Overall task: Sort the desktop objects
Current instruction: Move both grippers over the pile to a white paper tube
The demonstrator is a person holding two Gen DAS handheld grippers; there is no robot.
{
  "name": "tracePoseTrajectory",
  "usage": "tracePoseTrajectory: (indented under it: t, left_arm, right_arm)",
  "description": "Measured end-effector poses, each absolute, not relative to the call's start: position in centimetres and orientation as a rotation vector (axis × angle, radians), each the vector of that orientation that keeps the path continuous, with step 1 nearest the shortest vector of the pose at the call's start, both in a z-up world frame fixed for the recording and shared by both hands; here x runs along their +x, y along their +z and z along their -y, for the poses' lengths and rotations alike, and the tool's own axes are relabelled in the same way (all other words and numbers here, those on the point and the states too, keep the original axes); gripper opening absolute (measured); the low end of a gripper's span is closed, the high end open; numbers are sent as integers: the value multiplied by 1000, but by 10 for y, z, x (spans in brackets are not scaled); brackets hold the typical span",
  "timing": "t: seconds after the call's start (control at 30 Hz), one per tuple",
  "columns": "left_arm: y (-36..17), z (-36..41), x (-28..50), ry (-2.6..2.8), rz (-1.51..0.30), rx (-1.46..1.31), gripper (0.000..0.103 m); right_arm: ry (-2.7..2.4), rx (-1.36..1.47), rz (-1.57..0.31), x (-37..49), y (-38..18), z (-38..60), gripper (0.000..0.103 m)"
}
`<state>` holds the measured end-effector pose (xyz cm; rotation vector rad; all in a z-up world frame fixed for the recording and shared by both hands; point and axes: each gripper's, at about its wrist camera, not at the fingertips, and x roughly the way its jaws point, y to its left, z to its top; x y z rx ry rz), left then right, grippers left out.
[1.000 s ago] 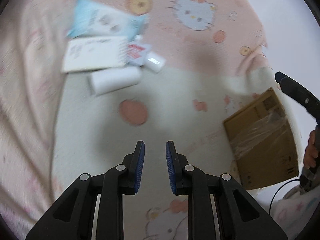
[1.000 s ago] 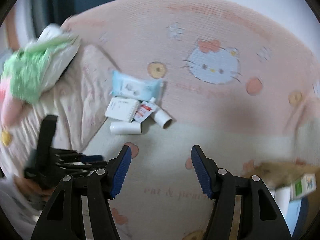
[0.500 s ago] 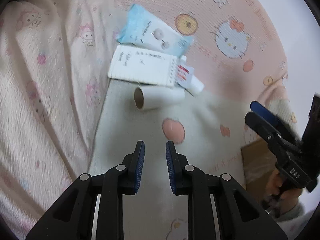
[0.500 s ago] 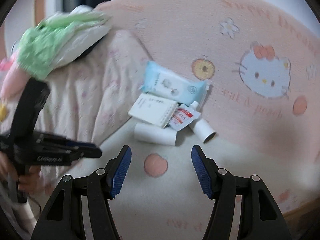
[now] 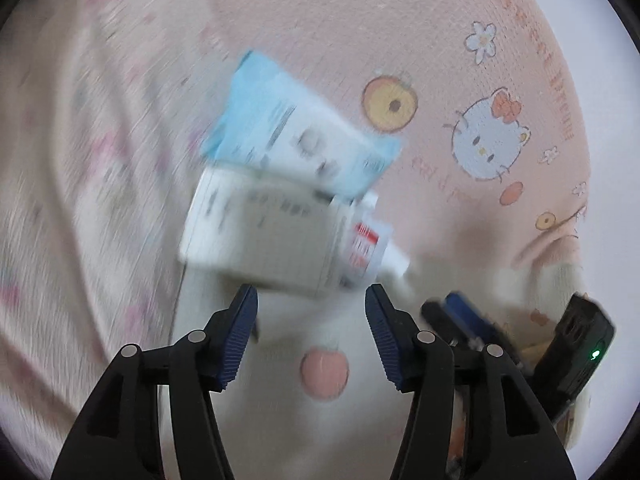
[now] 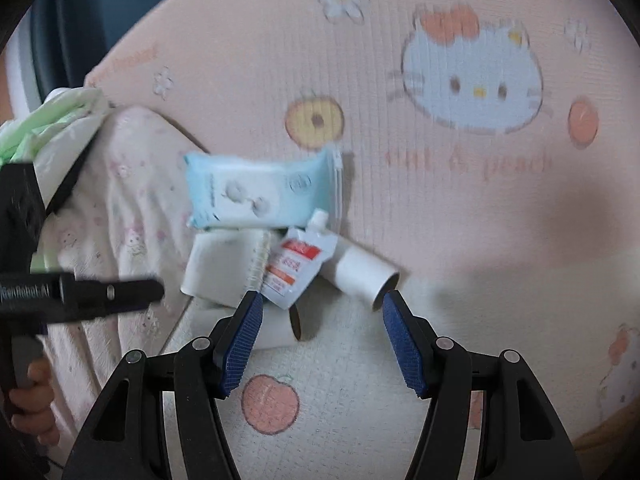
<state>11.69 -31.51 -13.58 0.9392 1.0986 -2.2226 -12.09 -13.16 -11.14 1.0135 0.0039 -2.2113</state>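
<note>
We had both tools hovering over a little pile on the pink cartoon-cat blanket (image 6: 460, 208). The left hand-held gripper (image 5: 311, 322) had its jaws opening with nothing between them, and the right hand-held gripper (image 6: 322, 322) was spread wide and empty too. The pile sat just past the fingertips: a blue wipes pack (image 6: 260, 190) at the back, a white notepad (image 6: 222, 266) touching its front edge, a red-and-white sachet (image 6: 298, 268) leaning over the notepad's side, one white tube (image 6: 362, 272) right beside the sachet, and another roll (image 6: 276, 326) lying in front, partly hidden. The left view was too blurry for labels.
</note>
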Motion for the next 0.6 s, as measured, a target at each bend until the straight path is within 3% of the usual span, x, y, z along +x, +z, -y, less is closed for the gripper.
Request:
tracePoseTrajectory:
  t: [0.17,0.37,0.5,0.6]
  left_arm:
    - [-128,334,79,-2281,-1042,961,60]
    - [-132,355,37,-2285,-1038,988,59]
    - [-138,354,17,-2302,-992,1070,49]
    - [-143,353,10,-2266,-903,1087,31]
  right_arm:
    - [-2153,1150,109,-146,-136,128,60]
    - [-2140,1228,100,-150,-158,128,61]
    - [-2110,1248,63,-146,-166,131,61]
    - [-2107,1253,50,-142,-170,131,61]
